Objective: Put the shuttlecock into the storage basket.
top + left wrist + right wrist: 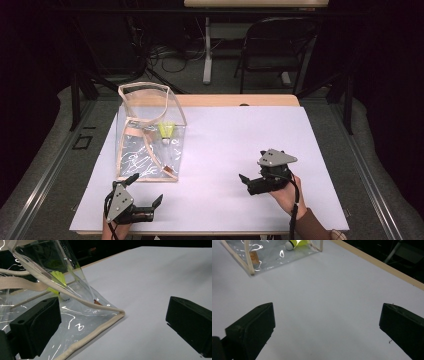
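A clear plastic bag [140, 155] with beige trim stands open at the left of the white table top [235, 135]. A yellow shuttlecock [166, 132] lies inside it. My left gripper [146, 189] is open just in front of the bag's near corner, with nothing between its fingers. In the left gripper view the bag [82, 320] lies close ahead, its trimmed corner between the jaws, and the shuttlecock [58, 280] shows through the plastic. My right gripper [252, 166] is open at the right, apart from the bag [269, 257] and shuttlecock [297, 243], over bare table.
The wooden table edge [235, 100] runs along the far side. Beyond it stand a dark folding chair [275, 45] and a white table leg [207, 50] among cables on the floor. Bare white surface lies between the two grippers.
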The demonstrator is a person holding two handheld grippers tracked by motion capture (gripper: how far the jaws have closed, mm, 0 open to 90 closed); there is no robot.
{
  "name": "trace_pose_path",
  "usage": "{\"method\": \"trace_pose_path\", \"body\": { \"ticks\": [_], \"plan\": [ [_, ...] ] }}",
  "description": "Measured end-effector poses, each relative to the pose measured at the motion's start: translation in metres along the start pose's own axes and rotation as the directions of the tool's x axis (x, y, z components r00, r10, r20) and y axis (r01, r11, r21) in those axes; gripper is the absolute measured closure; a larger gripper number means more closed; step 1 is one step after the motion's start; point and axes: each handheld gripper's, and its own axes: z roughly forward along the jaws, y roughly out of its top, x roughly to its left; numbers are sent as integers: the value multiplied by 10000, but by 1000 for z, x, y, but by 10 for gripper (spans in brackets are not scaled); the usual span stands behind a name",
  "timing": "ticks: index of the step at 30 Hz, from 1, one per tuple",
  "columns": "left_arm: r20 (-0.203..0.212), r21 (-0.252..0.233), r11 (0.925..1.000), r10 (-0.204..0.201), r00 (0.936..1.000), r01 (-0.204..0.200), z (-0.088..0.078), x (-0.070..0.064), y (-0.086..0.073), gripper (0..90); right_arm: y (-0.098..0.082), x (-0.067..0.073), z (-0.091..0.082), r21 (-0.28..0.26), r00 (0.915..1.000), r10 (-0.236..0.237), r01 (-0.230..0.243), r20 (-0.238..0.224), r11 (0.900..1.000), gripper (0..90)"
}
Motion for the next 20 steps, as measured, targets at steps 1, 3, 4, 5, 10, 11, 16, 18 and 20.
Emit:
{"method": "trace_pose_path", "body": {
  "ticks": [1, 3, 4, 5, 10, 11, 16, 18, 20],
  "plan": [
    [8, 18, 10000, 24, 10000, -24, 0, 0, 0, 0, -4, 0, -1, -1, 10000, 21, -21, 44, 10000, 0],
    [13, -8, 10000, -1, 10000, 1, 0, 0, 0, 0, -13, 0, -3, 14, 9999, 135, -135, 57, 9999, 0],
    [13, -6, 10000, 2, 10000, -2, 0, 0, 0, 0, -17, 0, -4, -1, 9998, 188, -188, 80, 9998, 0],
    [23, 4, 10000, 6, 10000, -6, 1, 0, 0, 0, -21, 0, -5, -6, 9997, 222, -222, 79, 9998, 0],
    [47, 19, 10000, -12, 10000, 12, 1, 0, 0, 0, -36, 2, -11, 0, 9992, 308, -309, 269, 9995, 0],
    [45, 36, 10000, -15, 10000, 15, 1, 0, 0, 0, -39, 2, -12, 15, 9991, 330, -331, 281, 9995, 0],
    [15, 68, 10000, -28, 10000, 28, 2, 0, 0, 0, -52, 5, -21, -116, 9975, 561, -557, 426, 9984, 0],
    [-7, 83, 10000, -51, 10000, 51, 2, 1, 0, 0, -57, 7, -26, -249, 9967, 667, -656, 461, 9975, 0],
    [-23, 103, 9999, -64, 10000, 65, 2, 1, 0, 0, -62, 10, -31, -377, 9972, 604, -587, 441, 9976, 0]
  ]
}}
